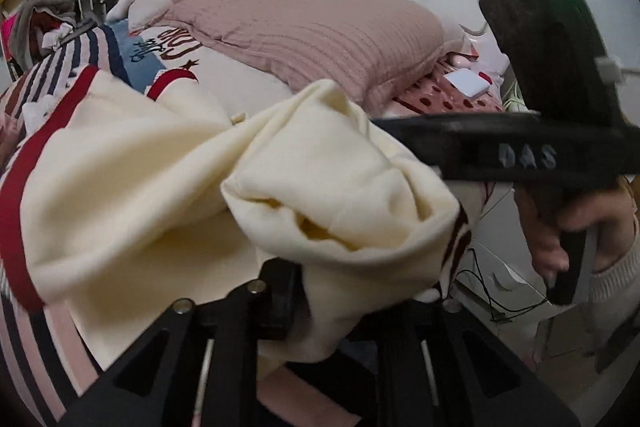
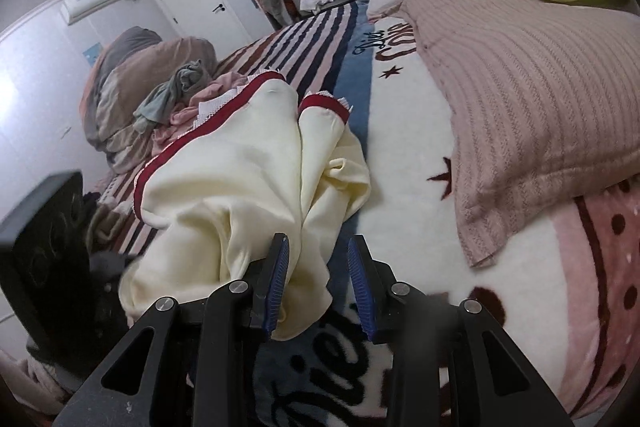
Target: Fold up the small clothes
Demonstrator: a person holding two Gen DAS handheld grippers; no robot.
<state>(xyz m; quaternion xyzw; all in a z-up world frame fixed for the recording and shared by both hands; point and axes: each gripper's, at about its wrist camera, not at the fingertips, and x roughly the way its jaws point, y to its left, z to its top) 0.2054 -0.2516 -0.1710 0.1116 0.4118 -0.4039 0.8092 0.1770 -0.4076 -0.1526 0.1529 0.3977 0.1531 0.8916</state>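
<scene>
Cream garment lies bunched on the bed, beside the pink pillow. Right tongs narrowly parted, fabric against one pad. Left tongs buried in cloth; state unclear.

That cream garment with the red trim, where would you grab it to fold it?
Grip the cream garment at its red-trimmed hem, which lies flat on the striped blanket. That edge is straight and exposed, while the near end is bunched. Come from above, probably at a corner.
</scene>
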